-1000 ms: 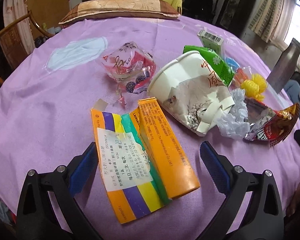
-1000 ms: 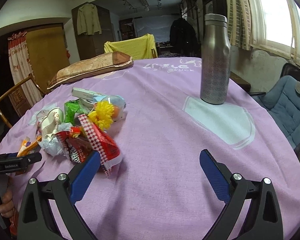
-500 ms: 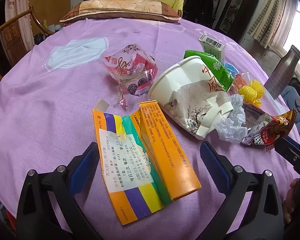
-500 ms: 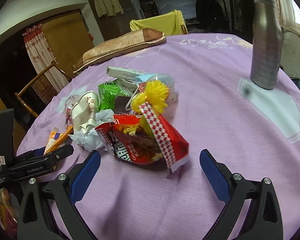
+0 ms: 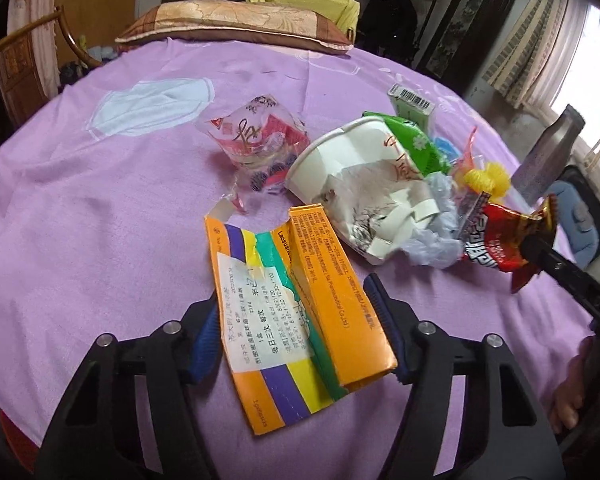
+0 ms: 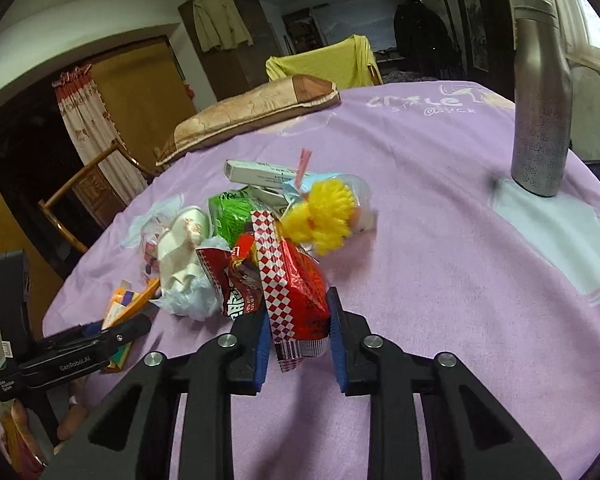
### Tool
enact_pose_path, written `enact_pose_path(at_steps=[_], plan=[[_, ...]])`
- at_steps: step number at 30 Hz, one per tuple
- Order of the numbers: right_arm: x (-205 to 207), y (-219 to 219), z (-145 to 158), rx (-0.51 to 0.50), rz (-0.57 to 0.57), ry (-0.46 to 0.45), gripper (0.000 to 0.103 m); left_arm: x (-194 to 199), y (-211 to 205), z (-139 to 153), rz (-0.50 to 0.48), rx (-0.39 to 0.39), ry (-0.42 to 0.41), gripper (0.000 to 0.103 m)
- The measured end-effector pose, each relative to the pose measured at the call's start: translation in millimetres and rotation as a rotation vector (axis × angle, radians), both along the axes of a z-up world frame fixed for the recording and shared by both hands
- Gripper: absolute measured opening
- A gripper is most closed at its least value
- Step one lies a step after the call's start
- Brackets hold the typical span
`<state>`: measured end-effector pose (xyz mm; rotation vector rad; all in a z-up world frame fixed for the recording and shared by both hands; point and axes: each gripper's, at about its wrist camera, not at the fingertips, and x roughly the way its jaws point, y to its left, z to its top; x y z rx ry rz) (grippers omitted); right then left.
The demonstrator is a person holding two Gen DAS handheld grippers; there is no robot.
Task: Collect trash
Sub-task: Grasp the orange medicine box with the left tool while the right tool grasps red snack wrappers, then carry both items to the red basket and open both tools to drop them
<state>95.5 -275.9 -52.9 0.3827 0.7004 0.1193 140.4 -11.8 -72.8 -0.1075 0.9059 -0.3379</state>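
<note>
A flattened orange medicine box (image 5: pixel 324 280) with purple, yellow and green stripes lies on the purple tablecloth (image 5: pixel 80 200). My left gripper (image 5: pixel 296 332) is closing, and its blue pads touch both long edges of the box. A red snack bag (image 6: pixel 296 284) with a checkered strip sits at the near end of the trash pile. My right gripper (image 6: pixel 298 336) is still closing on it, both pads pressing its sides. Behind lie a crushed paper cup (image 5: pixel 340 168), a green wrapper (image 5: pixel 412 140), crumpled clear plastic (image 5: pixel 436 236) and a yellow pompom (image 6: pixel 328 216).
A clear red-printed bag (image 5: pixel 256 136) and a small barcoded box (image 5: pixel 412 100) lie further back. A steel bottle (image 6: pixel 540 120) stands at the right. A pillow (image 5: pixel 232 24) rests on the far edge; a wooden chair (image 5: pixel 16 60) stands left of the table.
Both grippers went from wide open to closed: the left onto the orange box, the right onto the red snack bag after swinging left toward the pile.
</note>
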Motion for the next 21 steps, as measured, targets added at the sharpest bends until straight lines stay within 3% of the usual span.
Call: enact_pose_path(at_steps=[13, 21], plan=[[-36.8, -6.0, 41.8, 0.0, -0.019, -0.147, 0.026, -38.2, 25.3, 44.6, 0.044, -0.015, -0.13, 0.061], [-47.7, 9.3, 58.9, 0.007, 0.026, -0.193, 0.026, -65.5, 69.7, 63.3, 0.132, -0.02, -0.178, 0.061]])
